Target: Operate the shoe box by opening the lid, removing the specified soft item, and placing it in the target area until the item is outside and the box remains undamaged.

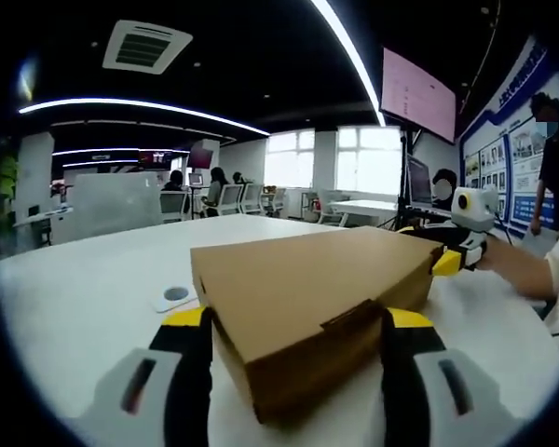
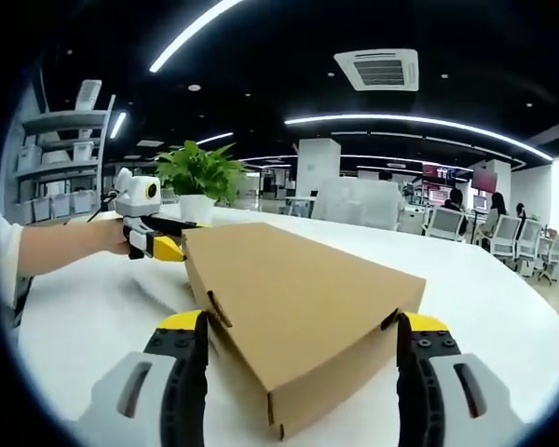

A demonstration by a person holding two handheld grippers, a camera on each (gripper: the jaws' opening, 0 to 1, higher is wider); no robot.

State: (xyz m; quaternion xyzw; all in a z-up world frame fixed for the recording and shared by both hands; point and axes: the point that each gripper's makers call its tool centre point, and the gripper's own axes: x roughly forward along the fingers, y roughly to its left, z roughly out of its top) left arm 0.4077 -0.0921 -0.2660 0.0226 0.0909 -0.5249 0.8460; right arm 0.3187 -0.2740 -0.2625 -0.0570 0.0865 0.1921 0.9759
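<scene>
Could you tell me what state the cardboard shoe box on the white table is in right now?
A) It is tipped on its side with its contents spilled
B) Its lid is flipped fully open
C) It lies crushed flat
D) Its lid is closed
D: the shoe box sits flat on the white table with its lid down, the front tab tucked in, and nothing outside it.

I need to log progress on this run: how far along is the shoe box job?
Nothing looks done: the box sits on the table with its lid shut. In hand: the left gripper and right gripper each straddle one end, jaws open. Left: opening the lid, taking the soft item out, placing it.
</scene>
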